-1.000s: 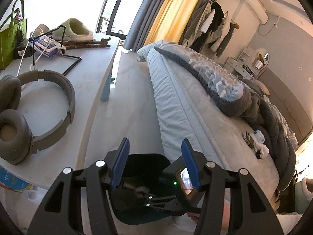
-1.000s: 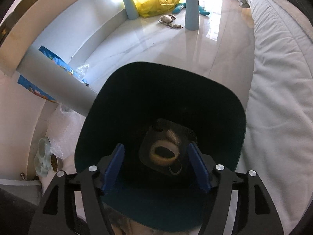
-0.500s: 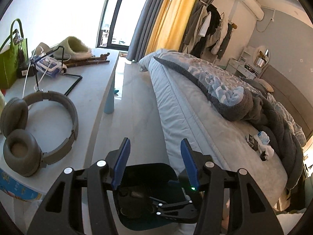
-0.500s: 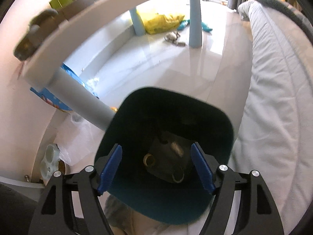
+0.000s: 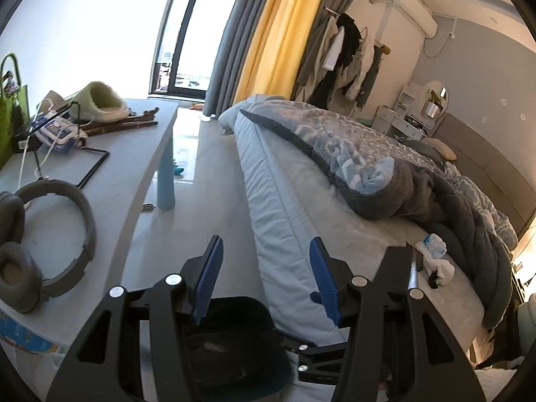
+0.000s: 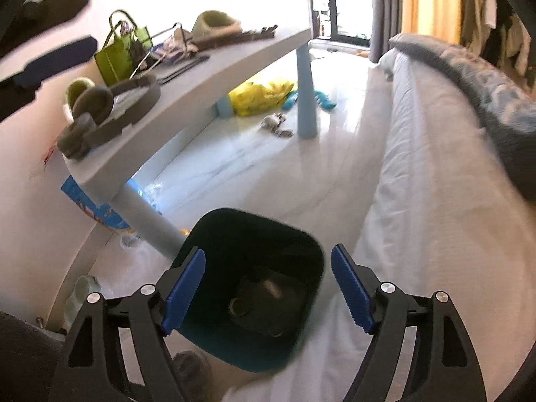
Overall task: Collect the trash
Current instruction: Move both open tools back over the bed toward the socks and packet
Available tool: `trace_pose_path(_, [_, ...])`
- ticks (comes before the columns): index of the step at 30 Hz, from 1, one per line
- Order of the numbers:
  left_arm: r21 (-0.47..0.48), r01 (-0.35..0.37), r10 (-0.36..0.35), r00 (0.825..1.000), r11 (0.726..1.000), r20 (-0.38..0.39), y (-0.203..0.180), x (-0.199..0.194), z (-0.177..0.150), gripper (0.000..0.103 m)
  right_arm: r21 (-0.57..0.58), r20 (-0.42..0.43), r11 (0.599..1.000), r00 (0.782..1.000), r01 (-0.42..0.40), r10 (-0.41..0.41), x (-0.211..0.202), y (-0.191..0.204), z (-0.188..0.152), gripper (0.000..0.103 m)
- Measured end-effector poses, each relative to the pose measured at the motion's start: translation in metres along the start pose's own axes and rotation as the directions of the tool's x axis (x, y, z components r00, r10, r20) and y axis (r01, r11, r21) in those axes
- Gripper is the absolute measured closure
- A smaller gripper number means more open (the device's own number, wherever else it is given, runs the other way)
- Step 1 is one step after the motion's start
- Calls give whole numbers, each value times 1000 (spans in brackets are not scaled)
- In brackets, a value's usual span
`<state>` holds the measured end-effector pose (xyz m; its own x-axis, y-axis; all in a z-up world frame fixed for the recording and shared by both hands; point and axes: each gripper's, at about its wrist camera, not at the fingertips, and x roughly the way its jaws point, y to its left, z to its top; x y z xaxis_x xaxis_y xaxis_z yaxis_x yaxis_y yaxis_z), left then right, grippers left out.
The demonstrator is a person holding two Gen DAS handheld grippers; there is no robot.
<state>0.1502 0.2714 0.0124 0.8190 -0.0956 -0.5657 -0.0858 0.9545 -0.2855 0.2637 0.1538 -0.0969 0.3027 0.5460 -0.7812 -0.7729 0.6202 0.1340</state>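
One bed, with a pale quilted mattress and one rumpled grey-and-blue blanket, fills the right of the room beside a glossy pale floor. One pale counter on light-blue legs stands at the left, below a bright window with grey and yellow curtains. On the counter: one pair of grey headphones, one green bag, one fuzzy slipper. One dark bin stands on the floor between counter and bed, with dark trash lying at its bottom. One crumpled white-and-blue piece of trash lies on the mattress near the blanket's edge. Under the counter lie one yellow bag and small scattered bits. Right gripper, above the bin: jaws opening, nothing between them. Left gripper, over the gap between counter and bed: jaws apart, empty
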Motion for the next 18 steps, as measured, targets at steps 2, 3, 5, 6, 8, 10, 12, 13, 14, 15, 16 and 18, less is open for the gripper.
trace_pose_path(2, [13, 11, -11, 1000, 1000, -4, -9, 5, 0, 42, 4, 18, 1000, 1000, 10, -10, -10, -8, -2, 24])
trace_pose_path(3, [18, 13, -13, 1000, 1000, -4, -15, 8, 1, 41, 6, 24, 1000, 1000, 15, -15, -15, -12, -3, 24])
trace_pose_path(5, [22, 23, -22, 1000, 1000, -4, -25, 13, 0, 38, 17, 42, 999, 999, 31, -32, -26, -22, -6, 23])
trace_pose_path(6, [23, 27, -27, 1000, 999, -4, -28, 15, 0, 37, 22, 46, 999, 998, 34, -35, -30, -26, -9, 23])
trace_pose_path(8, [28, 40, -39, 999, 999, -8, -37, 21, 1, 35, 36, 59, 998, 997, 45, -47, -39, -34, -10, 23])
trace_pose_path(10, [38, 50, -50, 999, 998, -16, -49, 28, 0, 35, 40, 70, 997, 995, 65, -68, -48, -43, -12, 22])
trace_pose_path(12, [49, 63, -63, 998, 997, -16, -58, 31, 0, 34, 43, 83, 994, 991, 103, -106, -59, -56, -15, 22])
trace_pose_path(13, [55, 70, -69, 997, 996, -17, -64, 34, -1, 33, 49, 88, 993, 989, 112, -116, -64, -61, -16, 22])
trace_pose_path(14, [59, 77, -76, 997, 995, -19, -69, 36, -1, 33, 55, 92, 992, 988, 116, -121, -67, -67, -17, 21])
trace_pose_path(15, [61, 83, -82, 996, 995, -20, -72, 38, -1, 32, 66, 97, 990, 987, 123, -129, -73, -74, -19, 21])
trace_pose_path(16, [65, 87, -86, 996, 994, -23, -76, 41, -2, 32, 72, 100, 989, 986, 128, -135, -76, -79, -20, 21])
trace_pose_path(18, [69, 95, -92, 995, 993, -35, -84, 49, -3, 32, 88, 104, 986, 983, 141, -150, -82, -90, -24, 21])
